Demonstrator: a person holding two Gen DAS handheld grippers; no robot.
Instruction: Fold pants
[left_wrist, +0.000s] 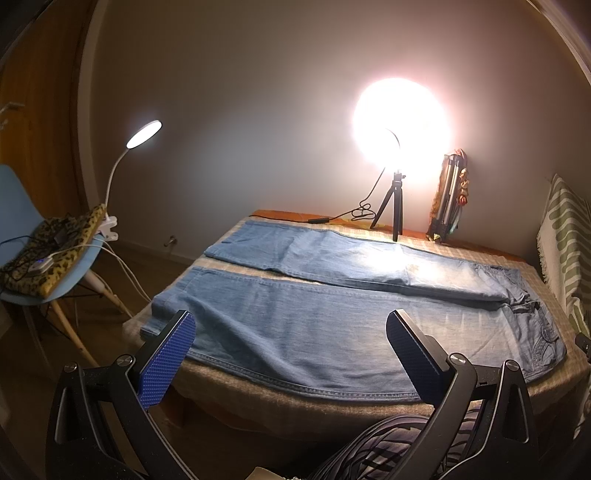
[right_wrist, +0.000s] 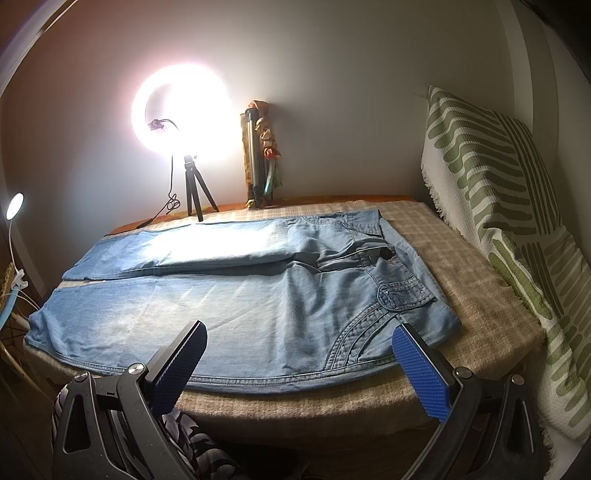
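Light blue jeans lie flat and spread out on a table covered with a beige checked blanket. The legs point left, the waist lies to the right. The jeans also show in the right wrist view, with waistband and pocket at the right. My left gripper is open and empty, just above the near leg's front edge. My right gripper is open and empty, above the near edge by the hip pocket.
A lit ring light on a small tripod and a folded tripod stand at the table's far edge. A green striped cushion leans at the right. A blue chair with a clip lamp stands left.
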